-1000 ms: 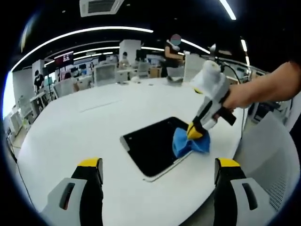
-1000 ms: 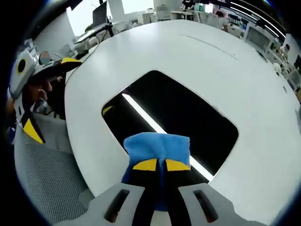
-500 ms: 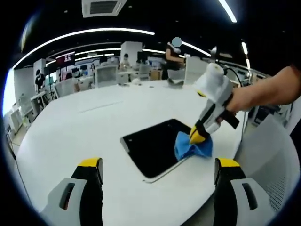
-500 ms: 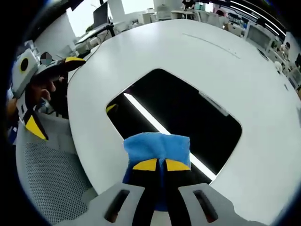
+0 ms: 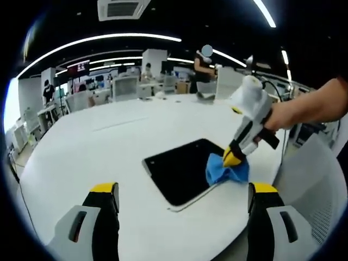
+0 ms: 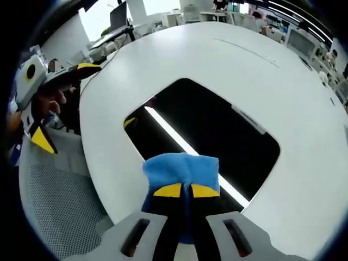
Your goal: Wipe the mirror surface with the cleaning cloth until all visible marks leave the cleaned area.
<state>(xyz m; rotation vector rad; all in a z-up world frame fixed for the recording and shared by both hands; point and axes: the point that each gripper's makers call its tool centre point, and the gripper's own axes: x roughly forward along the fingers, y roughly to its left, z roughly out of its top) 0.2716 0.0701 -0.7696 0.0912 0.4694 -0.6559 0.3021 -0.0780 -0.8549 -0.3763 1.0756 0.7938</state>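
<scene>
A dark rectangular mirror (image 5: 182, 169) (image 6: 217, 130) lies flat on the round white table (image 5: 98, 157) (image 6: 272, 70), reflecting a ceiling light strip. My right gripper (image 6: 186, 191) (image 5: 232, 159) is shut on a blue cleaning cloth (image 6: 181, 167) (image 5: 227, 171), pressed onto the mirror's near edge in the right gripper view and its right corner in the left gripper view. My left gripper (image 5: 184, 191) hovers open over the table's near edge, short of the mirror, with nothing between its jaws. It also appears at the left of the right gripper view (image 6: 43, 103), held by a hand.
A grey mesh chair (image 6: 54, 206) (image 5: 318, 185) stands beside the table's edge. Desks, monitors and several people (image 5: 204, 65) fill the office beyond the table's far side. A person's forearm (image 5: 310, 106) reaches in from the right.
The right gripper and cloth have slid slightly toward the mirror's right corner in the left gripper view. The left gripper stays put.
</scene>
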